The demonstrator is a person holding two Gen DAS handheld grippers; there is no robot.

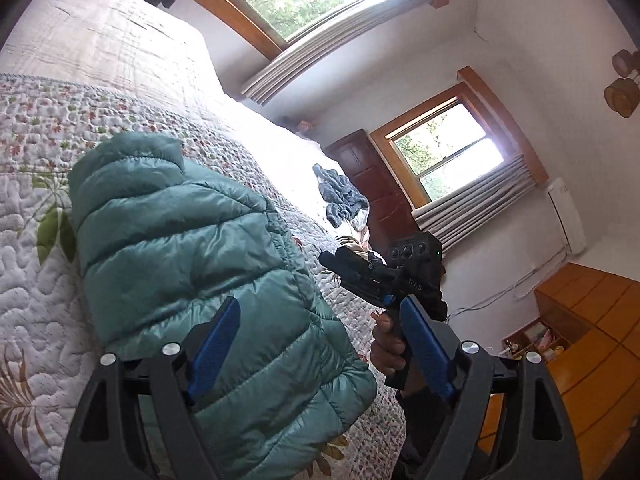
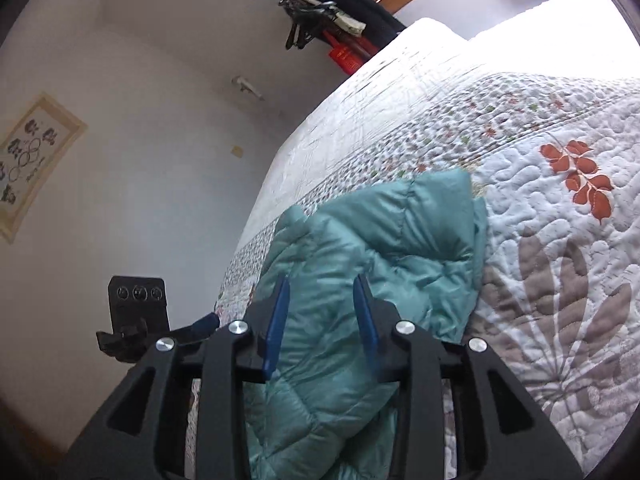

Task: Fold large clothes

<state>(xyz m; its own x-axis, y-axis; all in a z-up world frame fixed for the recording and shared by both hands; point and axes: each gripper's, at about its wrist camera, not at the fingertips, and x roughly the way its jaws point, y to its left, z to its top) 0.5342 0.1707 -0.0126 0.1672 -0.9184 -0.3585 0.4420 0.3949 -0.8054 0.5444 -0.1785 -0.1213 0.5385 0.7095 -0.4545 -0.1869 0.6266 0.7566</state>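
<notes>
A teal puffer jacket (image 1: 192,256) lay folded on the quilted bed (image 1: 36,280). The left gripper (image 1: 320,320) hovered over it, spread wide, empty; the right gripper (image 2: 322,292) was also parted, grasping nothing.

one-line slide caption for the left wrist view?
Left tool open above a folded teal puffer jacket on a quilted bed, right tool alongside.

The left wrist view is taken close above the puffy teal quilted jacket (image 1: 192,248), tilted toward the wood-framed windows (image 1: 448,152). The right wrist view is aimed toward the white wall (image 2: 160,160). The jacket and the white floral quilted bedspread (image 2: 540,260) are shared.
</notes>
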